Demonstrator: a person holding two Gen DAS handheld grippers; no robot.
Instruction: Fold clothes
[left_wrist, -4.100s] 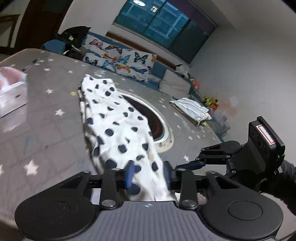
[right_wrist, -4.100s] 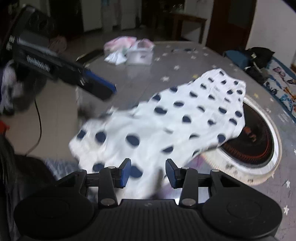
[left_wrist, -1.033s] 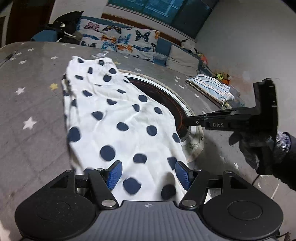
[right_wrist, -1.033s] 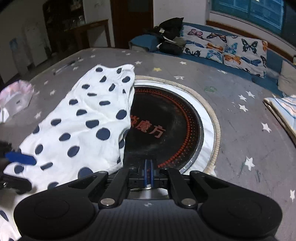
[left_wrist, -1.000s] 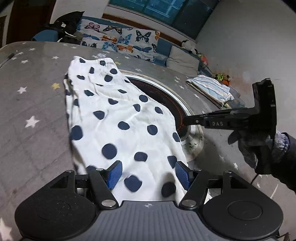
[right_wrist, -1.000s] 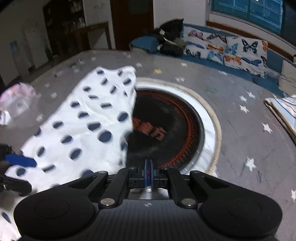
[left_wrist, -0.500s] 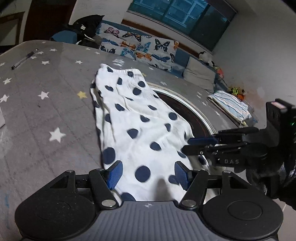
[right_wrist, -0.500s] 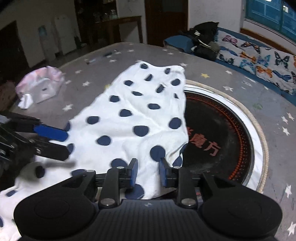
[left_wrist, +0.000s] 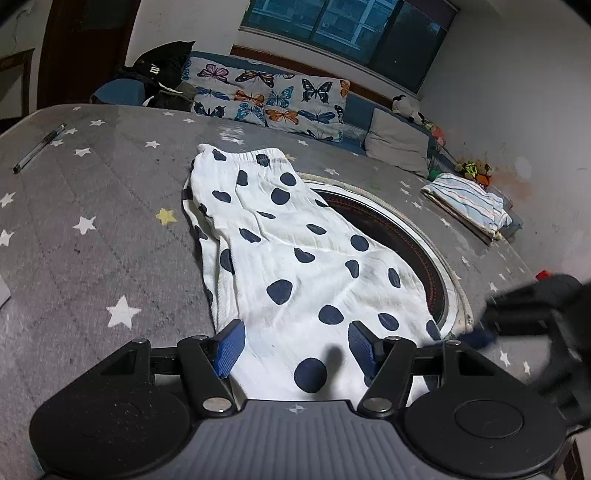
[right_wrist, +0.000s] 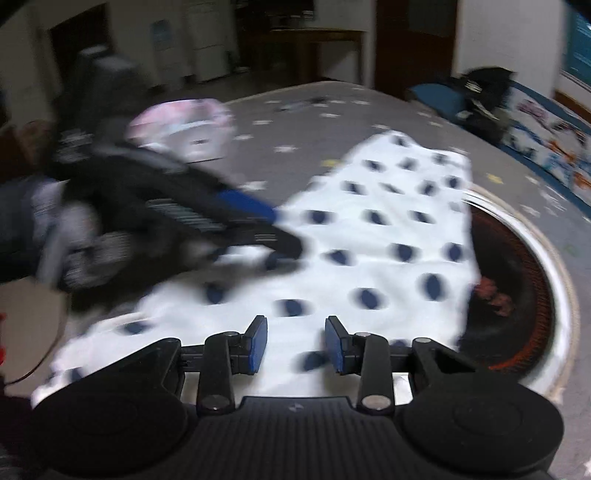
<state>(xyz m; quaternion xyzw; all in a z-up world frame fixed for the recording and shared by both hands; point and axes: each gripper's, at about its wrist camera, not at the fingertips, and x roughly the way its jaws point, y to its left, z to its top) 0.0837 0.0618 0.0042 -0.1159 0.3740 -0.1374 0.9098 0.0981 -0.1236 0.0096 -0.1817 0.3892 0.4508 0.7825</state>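
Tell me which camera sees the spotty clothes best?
The left wrist view: the polka-dot garment is sharp there, spread flat from elastic waistband to near edge. The right wrist view shows the same garment smeared with blur.

My black left gripper with blue pads (left_wrist: 293, 345) sits low with its jaws spread wide. My black right gripper with blue pads (right_wrist: 295, 345) is parted too, more narrowly, gripping nothing.
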